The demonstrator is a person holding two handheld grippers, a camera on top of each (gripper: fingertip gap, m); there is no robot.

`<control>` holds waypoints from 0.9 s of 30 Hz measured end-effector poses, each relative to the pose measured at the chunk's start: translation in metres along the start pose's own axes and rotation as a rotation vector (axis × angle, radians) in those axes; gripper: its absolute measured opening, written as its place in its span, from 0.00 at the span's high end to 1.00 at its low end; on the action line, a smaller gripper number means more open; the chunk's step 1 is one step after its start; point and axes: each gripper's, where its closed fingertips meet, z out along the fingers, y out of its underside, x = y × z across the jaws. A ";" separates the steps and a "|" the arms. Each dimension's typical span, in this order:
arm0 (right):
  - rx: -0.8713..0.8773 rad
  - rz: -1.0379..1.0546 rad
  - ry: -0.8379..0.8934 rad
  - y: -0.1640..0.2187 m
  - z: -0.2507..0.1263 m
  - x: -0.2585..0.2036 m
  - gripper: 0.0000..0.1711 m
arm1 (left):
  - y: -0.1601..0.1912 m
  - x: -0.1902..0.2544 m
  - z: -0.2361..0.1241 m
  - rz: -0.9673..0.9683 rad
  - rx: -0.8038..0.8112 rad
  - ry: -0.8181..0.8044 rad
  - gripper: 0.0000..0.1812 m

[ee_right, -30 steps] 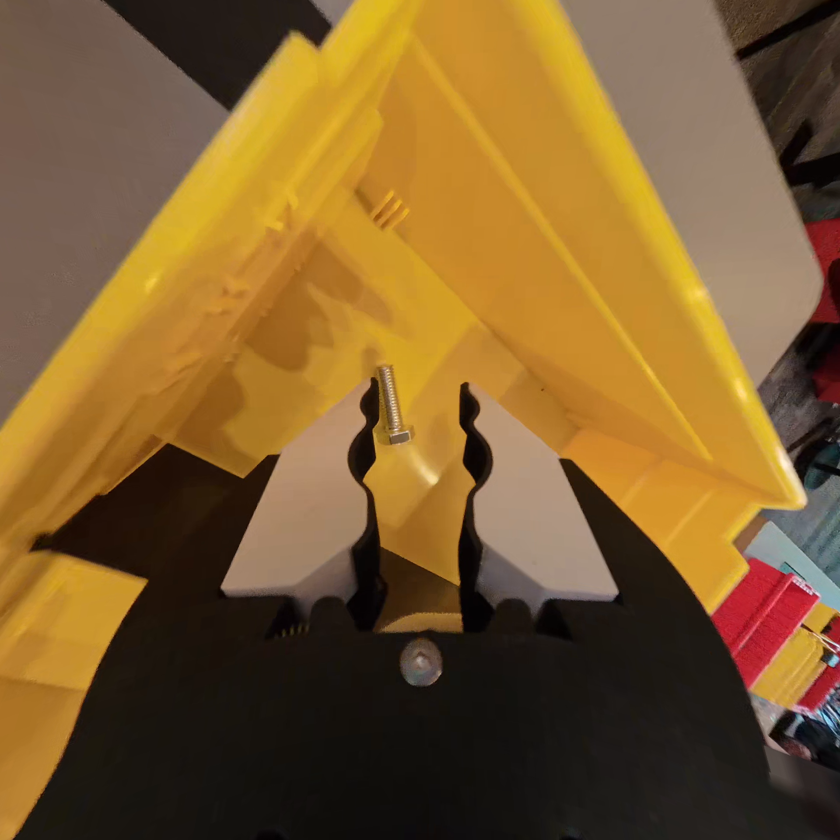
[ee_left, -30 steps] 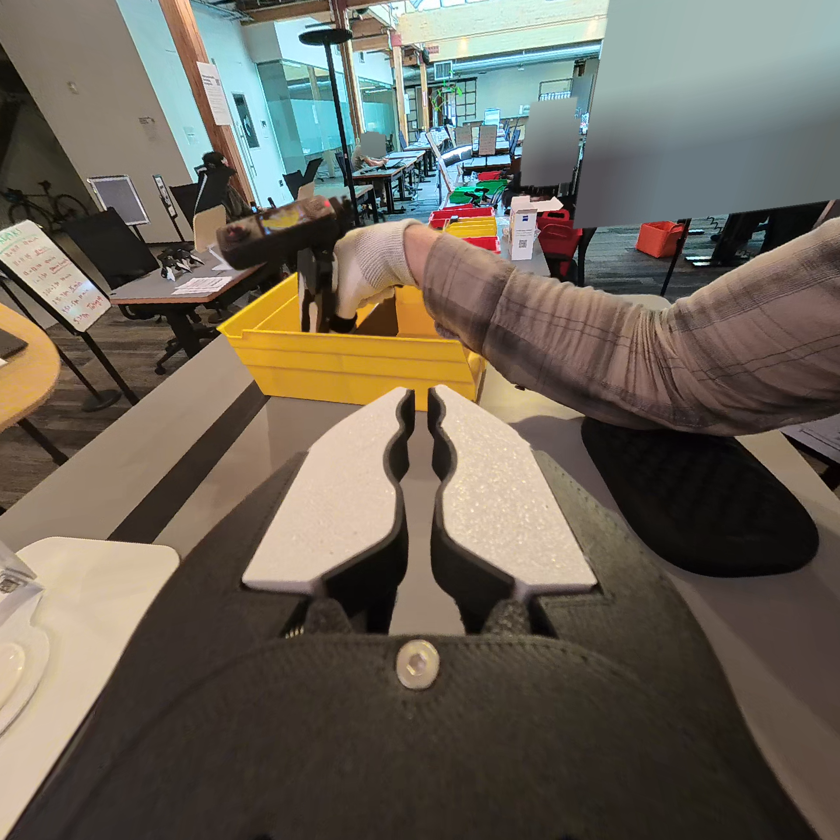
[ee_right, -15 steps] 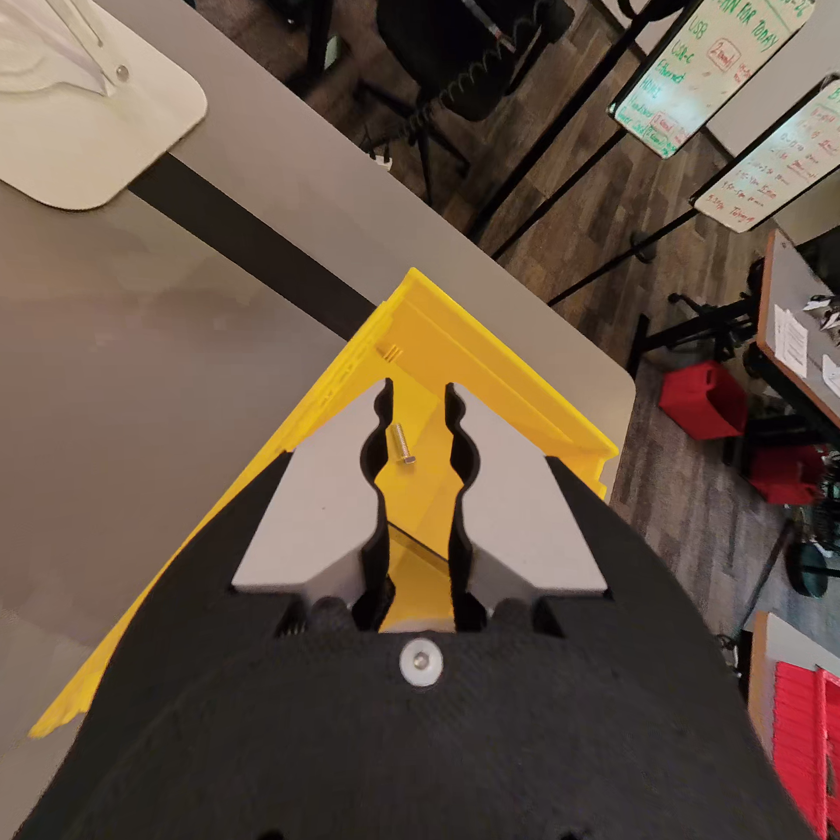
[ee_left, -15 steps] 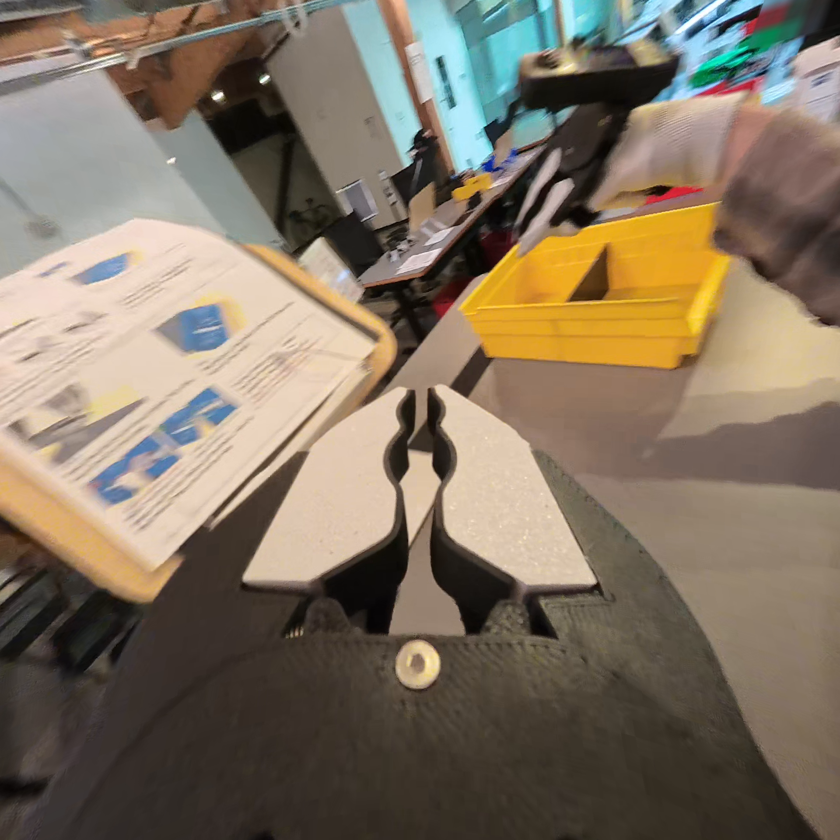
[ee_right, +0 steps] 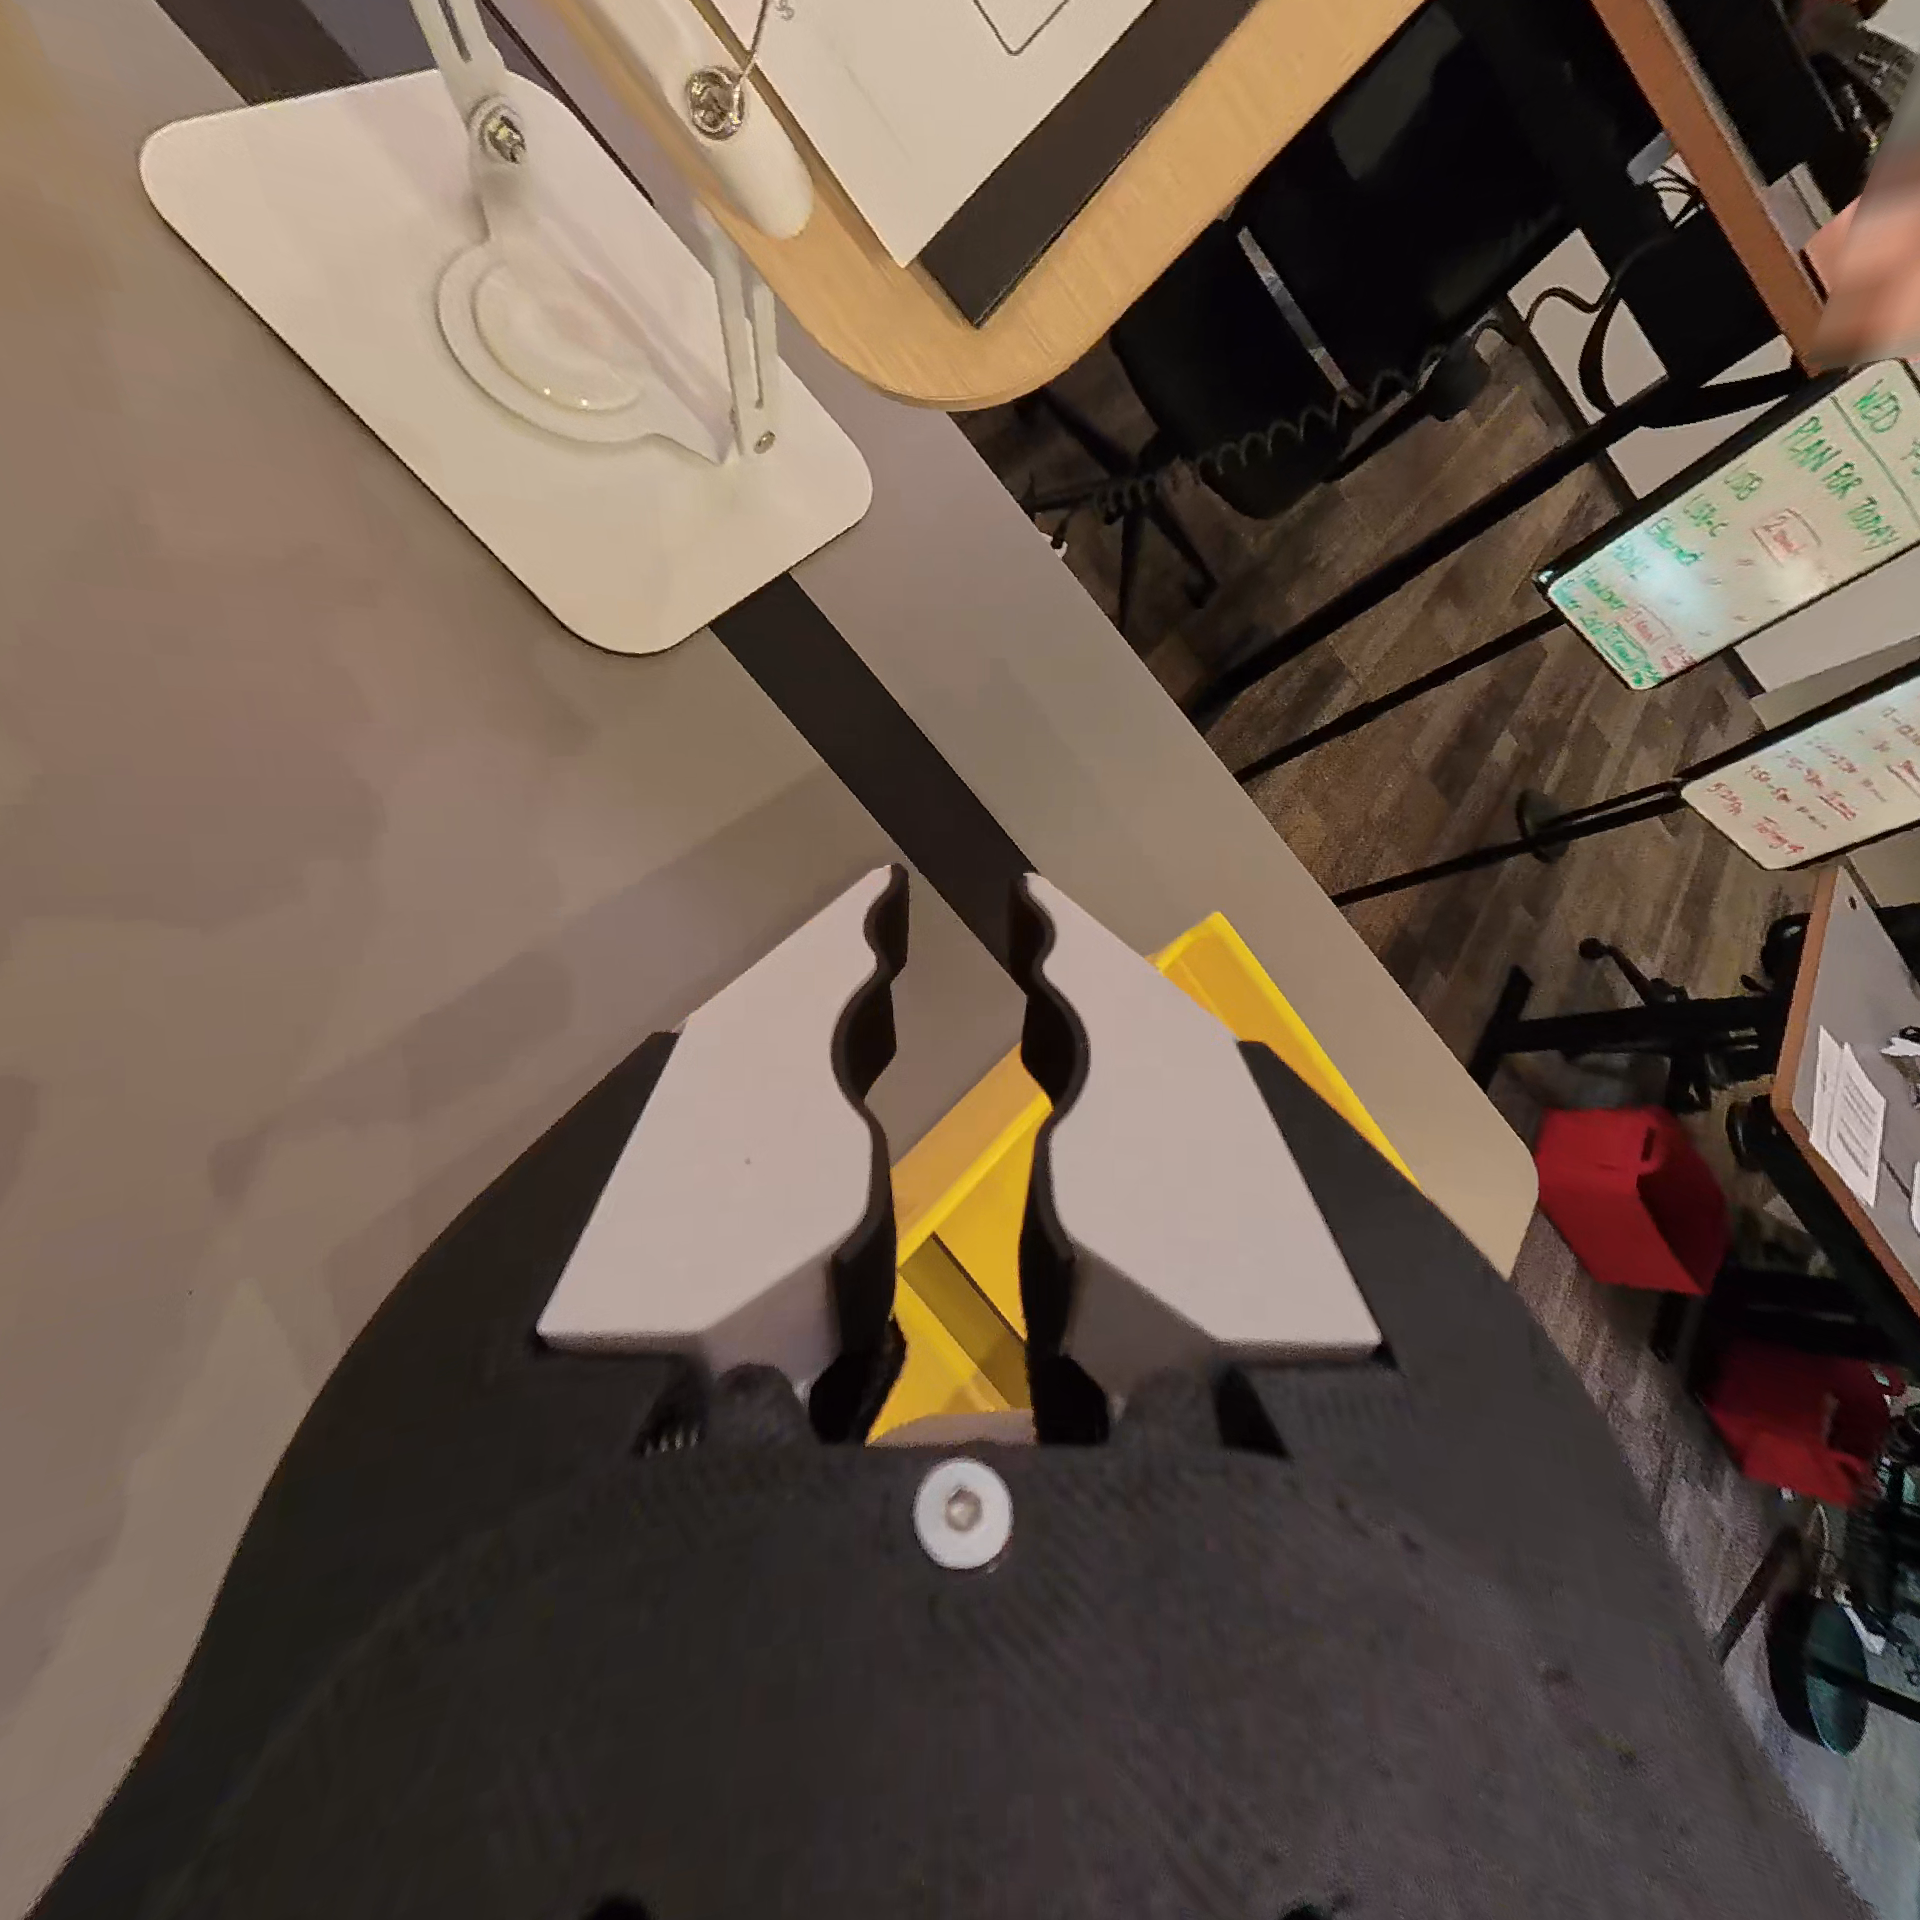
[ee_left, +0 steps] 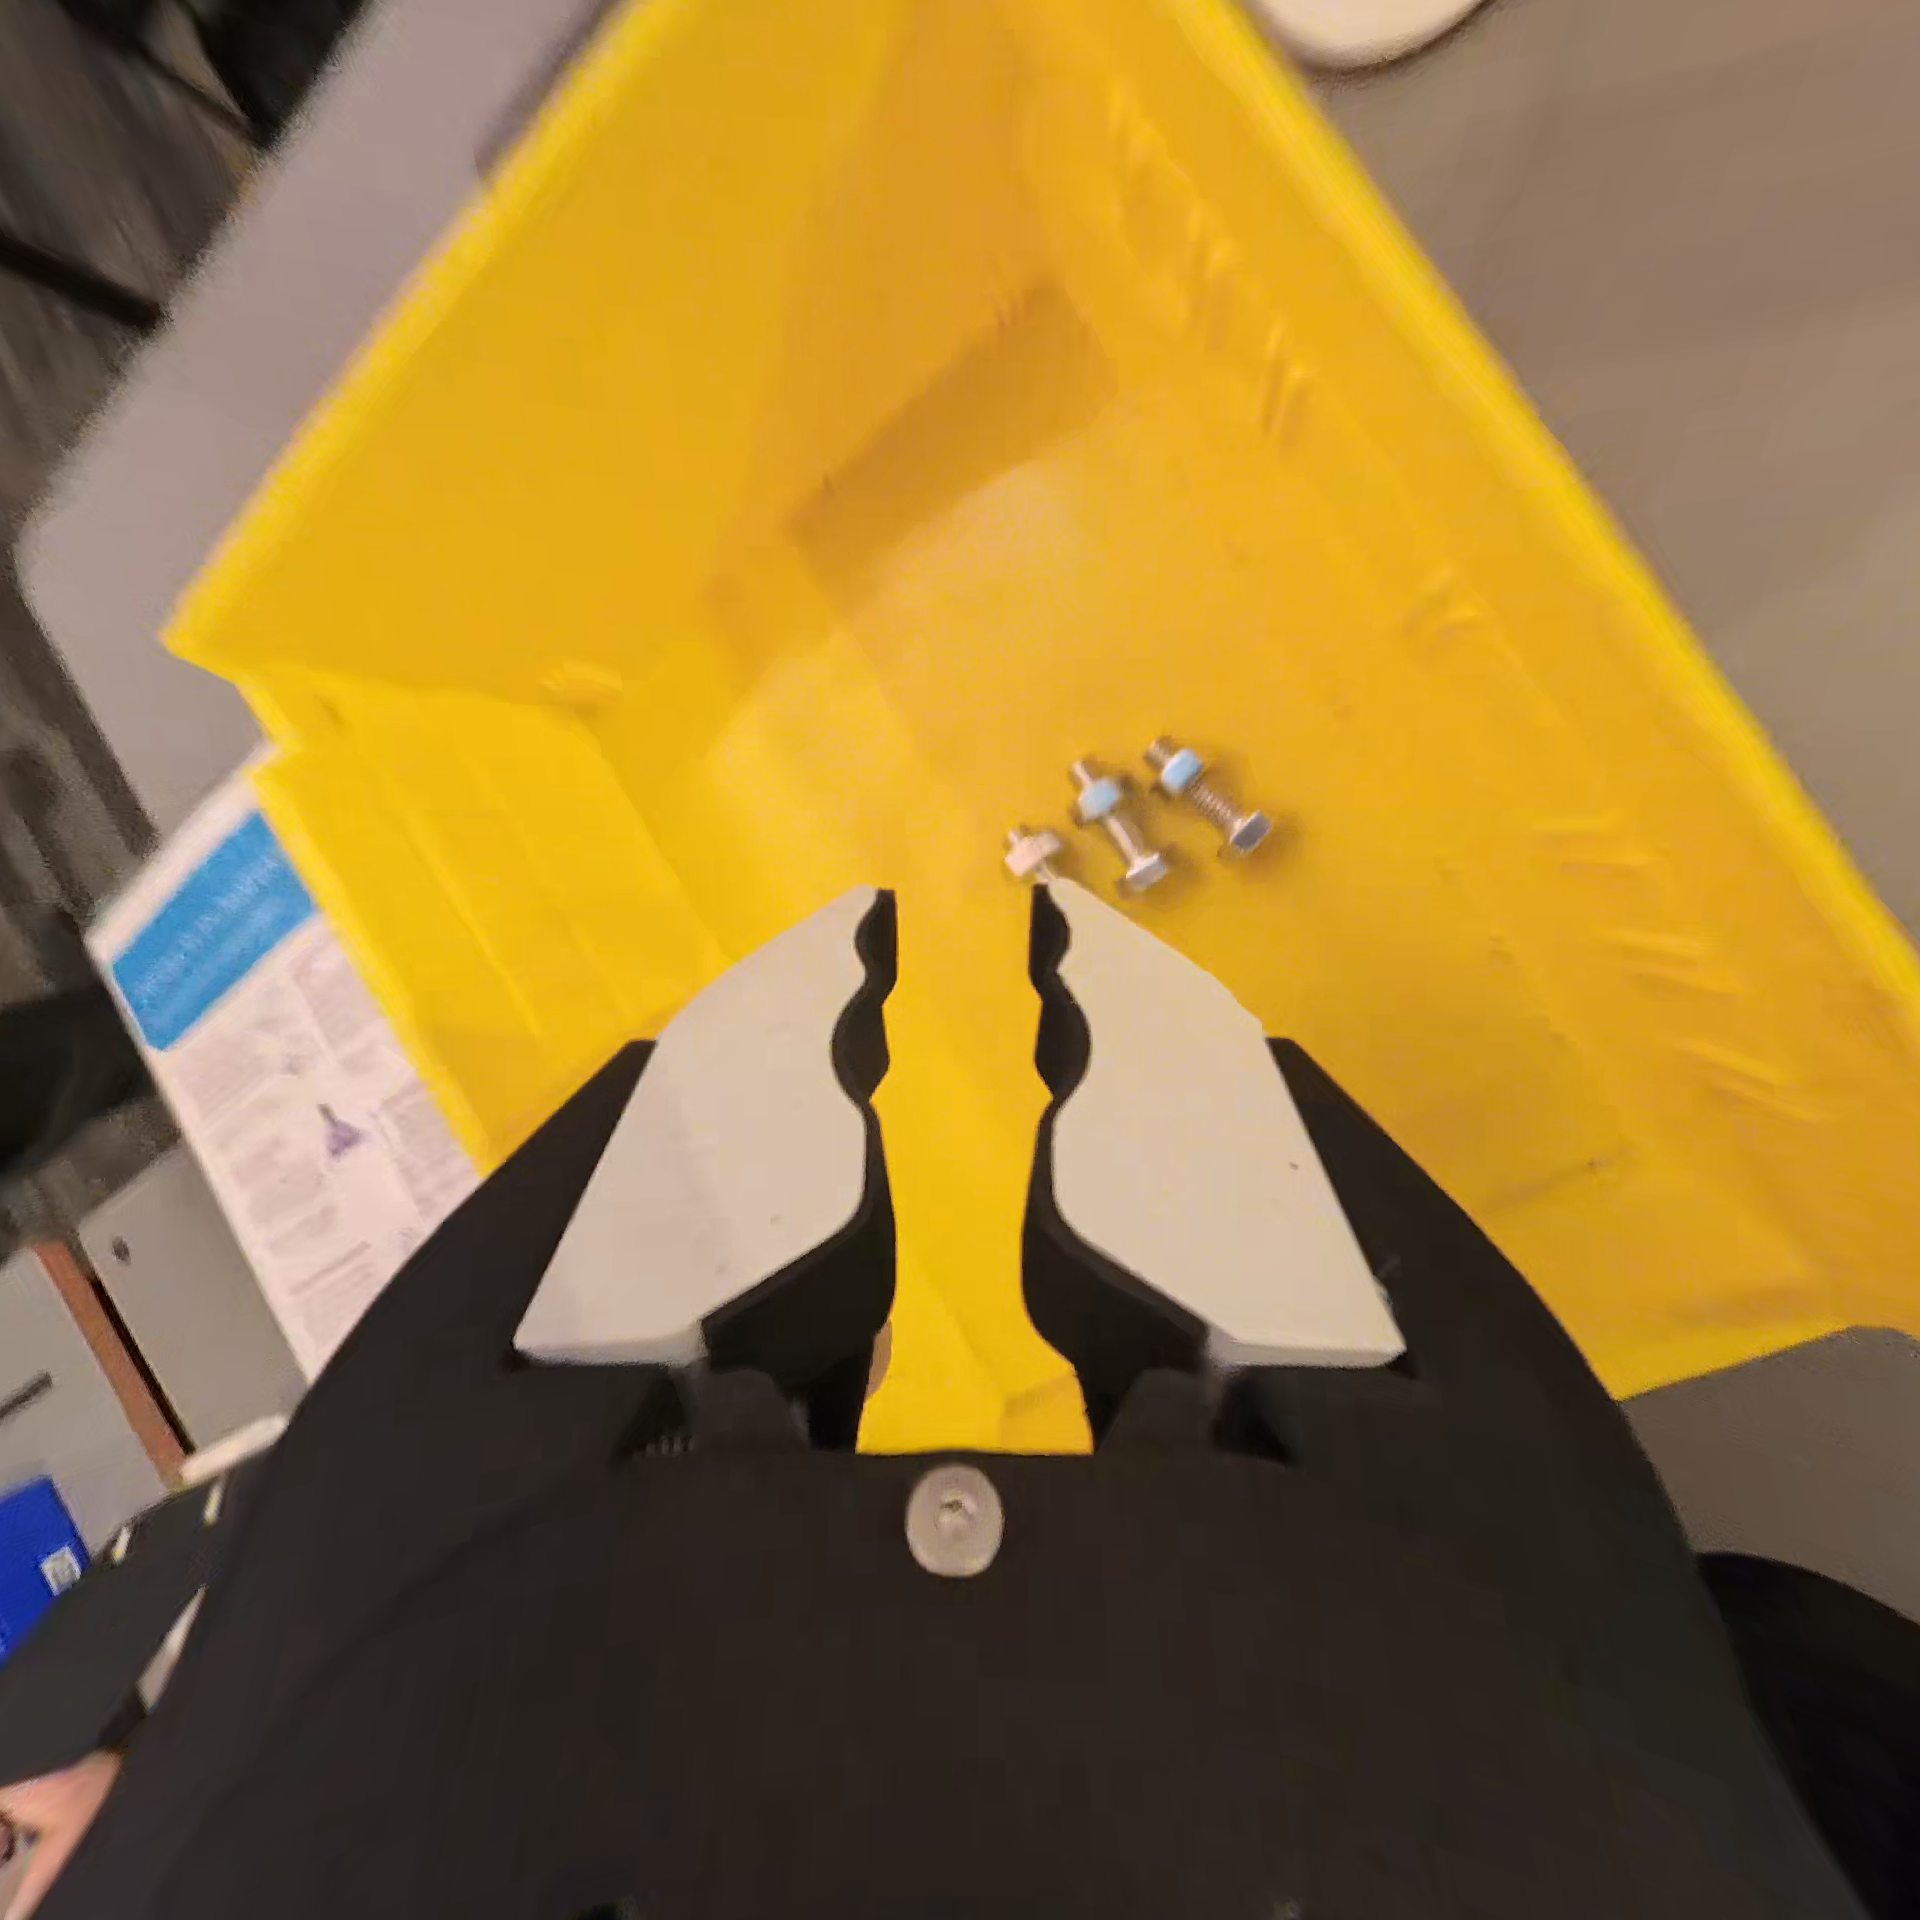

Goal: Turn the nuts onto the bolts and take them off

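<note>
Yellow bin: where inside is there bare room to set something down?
The yellow bin floor is bare from the recessed far wall to the left tool. It is crowded only beside that tool's tip, where three bolts lie close together.

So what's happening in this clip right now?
A person holds a gripper in each hand above a yellow bin on a grey table. The left gripper, open and empty, hangs over three small bolts lying in the bin, at least two wearing pale blue nuts. The right gripper, also open and empty, points past the bin's corner.

left tool (ee_left: 956,906): black body | grey wavy-edged fingers (ee_left: 727,1143) | silver screw (ee_left: 954,1536)
</note>
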 end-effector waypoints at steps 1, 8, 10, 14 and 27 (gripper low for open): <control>-0.004 -0.003 -0.006 0.000 0.001 -0.001 0.90 | 0.008 0.003 0.009 -0.009 -0.044 0.020 0.86; -0.002 0.000 -0.014 0.001 0.002 -0.001 0.90 | 0.030 0.016 0.049 -0.067 -0.180 0.114 0.83; -0.006 0.001 -0.016 0.003 0.003 -0.001 0.90 | 0.032 0.017 0.055 -0.084 -0.190 0.125 0.83; -0.007 0.001 -0.018 0.003 0.003 -0.001 0.90 | 0.037 0.023 0.065 -0.093 -0.217 0.155 0.82; 0.000 -0.018 -0.005 -0.001 0.001 -0.002 0.90 | 0.028 0.009 0.073 -0.093 -0.163 0.090 0.95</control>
